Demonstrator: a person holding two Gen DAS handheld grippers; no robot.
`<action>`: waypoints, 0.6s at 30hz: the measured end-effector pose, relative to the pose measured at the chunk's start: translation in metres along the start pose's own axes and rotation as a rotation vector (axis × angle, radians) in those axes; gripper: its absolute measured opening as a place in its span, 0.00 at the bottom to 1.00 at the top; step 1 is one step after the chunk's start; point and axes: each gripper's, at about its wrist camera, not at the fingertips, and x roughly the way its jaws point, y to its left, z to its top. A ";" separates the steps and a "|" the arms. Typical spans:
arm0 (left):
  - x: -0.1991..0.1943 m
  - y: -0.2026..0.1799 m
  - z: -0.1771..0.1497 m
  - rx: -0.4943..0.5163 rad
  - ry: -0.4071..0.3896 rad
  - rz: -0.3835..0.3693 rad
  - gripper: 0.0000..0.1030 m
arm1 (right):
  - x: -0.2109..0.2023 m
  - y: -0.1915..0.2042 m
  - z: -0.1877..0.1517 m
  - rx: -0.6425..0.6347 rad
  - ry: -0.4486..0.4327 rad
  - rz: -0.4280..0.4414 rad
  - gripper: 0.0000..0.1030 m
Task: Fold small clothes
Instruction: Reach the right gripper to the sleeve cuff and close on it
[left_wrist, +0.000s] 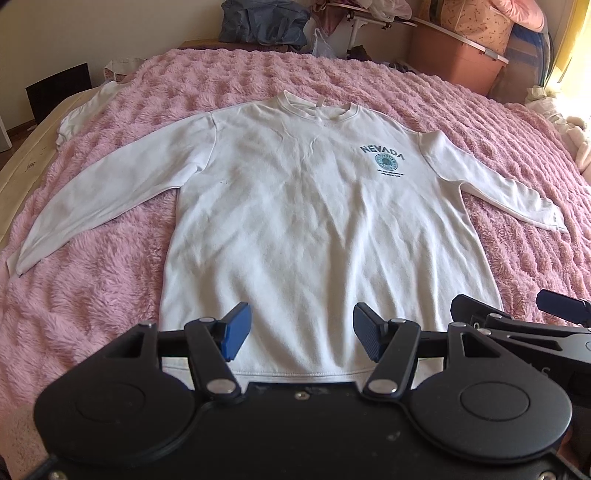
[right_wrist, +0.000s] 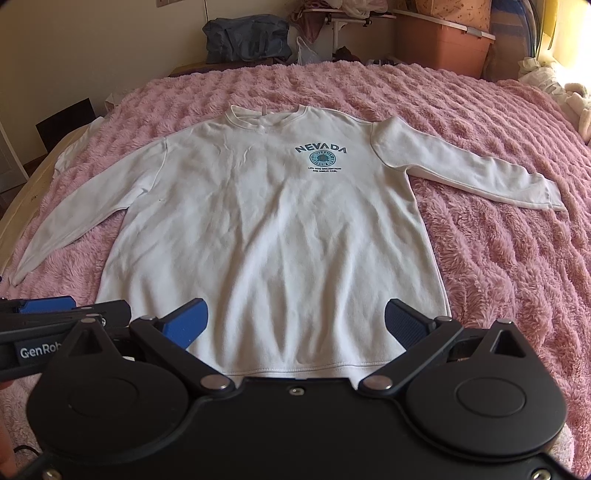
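A white long-sleeved sweatshirt with a blue NEVADA print lies flat, front up, on the pink fluffy blanket. Both sleeves are spread out to the sides and the hem is nearest me. My left gripper hovers open above the hem with nothing between its blue pads. My right gripper is open too, over the hem, holding nothing. The two grippers sit side by side: the right one shows at the right edge of the left wrist view, the left one at the left edge of the right wrist view.
Another white garment lies at the blanket's far left edge. Behind the bed are a blue-grey bag, a brown storage box and piled clutter. Pale items lie at the far right. A wooden bed edge runs along the left.
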 end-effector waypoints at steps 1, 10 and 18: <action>0.002 -0.002 0.003 0.005 -0.004 -0.020 0.63 | 0.000 -0.001 -0.001 -0.006 -0.014 -0.011 1.00; 0.056 -0.041 0.051 0.054 -0.010 -0.259 0.63 | 0.006 -0.081 0.019 -0.007 -0.158 -0.076 1.00; 0.143 -0.119 0.118 0.153 -0.034 -0.330 0.63 | 0.042 -0.227 0.052 0.199 -0.238 -0.231 0.91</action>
